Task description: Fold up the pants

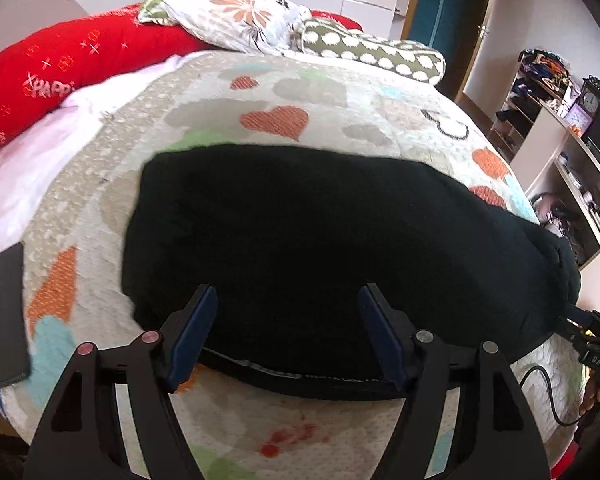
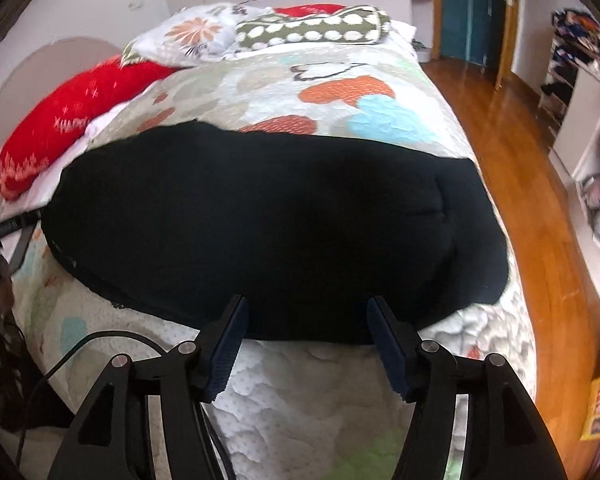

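Pillow (image 1: 60, 64) reads "HAPPY"; pants (image 1: 320, 248) unmarked.

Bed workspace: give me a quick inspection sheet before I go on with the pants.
Surface: quilted bedspread with heart print, lying smooth.
Job's things: black pants spread flat across the bed, near edge towards both grippers.
Clutter: red pillow, floral pillow, spotted pillow at the head; dark phone-like slab at the left edge.
Grippers: left gripper open at the pants' near edge, nothing pinched; right gripper open, nothing held.
Cables: black cable trailing over the bedspread.
Surroundings: wooden floor, cluttered shelves, teal door.
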`<control>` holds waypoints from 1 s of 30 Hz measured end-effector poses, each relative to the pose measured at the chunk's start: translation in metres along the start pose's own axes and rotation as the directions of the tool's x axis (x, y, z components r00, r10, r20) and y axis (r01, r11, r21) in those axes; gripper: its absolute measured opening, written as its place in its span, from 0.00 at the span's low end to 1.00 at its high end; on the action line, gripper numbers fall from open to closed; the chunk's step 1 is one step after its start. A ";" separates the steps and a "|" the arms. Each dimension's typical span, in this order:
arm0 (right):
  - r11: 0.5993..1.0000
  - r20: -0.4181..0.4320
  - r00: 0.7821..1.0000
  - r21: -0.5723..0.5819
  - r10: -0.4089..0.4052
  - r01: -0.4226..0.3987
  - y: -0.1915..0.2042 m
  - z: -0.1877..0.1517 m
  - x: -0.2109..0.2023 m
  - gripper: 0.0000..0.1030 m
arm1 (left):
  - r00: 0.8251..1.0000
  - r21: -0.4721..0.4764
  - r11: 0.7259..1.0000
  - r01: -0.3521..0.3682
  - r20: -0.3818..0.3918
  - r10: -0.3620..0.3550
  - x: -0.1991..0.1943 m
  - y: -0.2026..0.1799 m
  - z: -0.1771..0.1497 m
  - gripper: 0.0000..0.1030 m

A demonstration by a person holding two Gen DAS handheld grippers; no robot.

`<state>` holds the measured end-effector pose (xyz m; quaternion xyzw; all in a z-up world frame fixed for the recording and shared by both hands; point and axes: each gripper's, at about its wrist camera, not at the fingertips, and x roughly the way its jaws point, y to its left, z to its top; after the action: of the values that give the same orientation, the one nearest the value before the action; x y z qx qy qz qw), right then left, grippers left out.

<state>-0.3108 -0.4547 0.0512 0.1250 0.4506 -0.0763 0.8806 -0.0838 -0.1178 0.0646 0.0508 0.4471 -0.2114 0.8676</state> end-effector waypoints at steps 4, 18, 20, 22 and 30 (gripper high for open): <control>1.000 0.011 1.000 0.013 0.006 -0.006 -0.004 -0.003 -0.008 0.62 | 1.000 0.002 1.000 -0.016 -0.015 0.016 0.012 -0.005 -0.005 0.73; 0.996 0.025 0.999 0.073 0.045 -0.047 -0.019 -0.007 -0.016 0.67 | 1.000 0.047 0.999 -0.021 0.006 0.021 0.006 -0.021 -0.005 0.81; 0.995 0.028 0.999 0.085 0.044 -0.046 -0.023 -0.009 -0.020 0.67 | 1.000 0.059 0.998 -0.017 0.016 0.017 0.002 -0.027 -0.001 0.81; 0.994 0.026 0.999 0.098 0.041 -0.044 -0.027 -0.011 -0.023 0.68 | 1.000 0.076 0.997 -0.011 0.018 0.010 0.002 -0.034 0.001 0.81; 0.989 -0.005 1.000 0.147 0.017 -0.016 -0.045 -0.023 -0.025 0.68 | 0.999 0.131 0.990 0.044 -0.015 -0.042 0.014 -0.068 0.007 0.81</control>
<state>-0.3545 -0.4904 0.0516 0.1937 0.4453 -0.1017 0.8683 -0.0993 -0.1862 0.0644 0.0995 0.4386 -0.2587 0.8549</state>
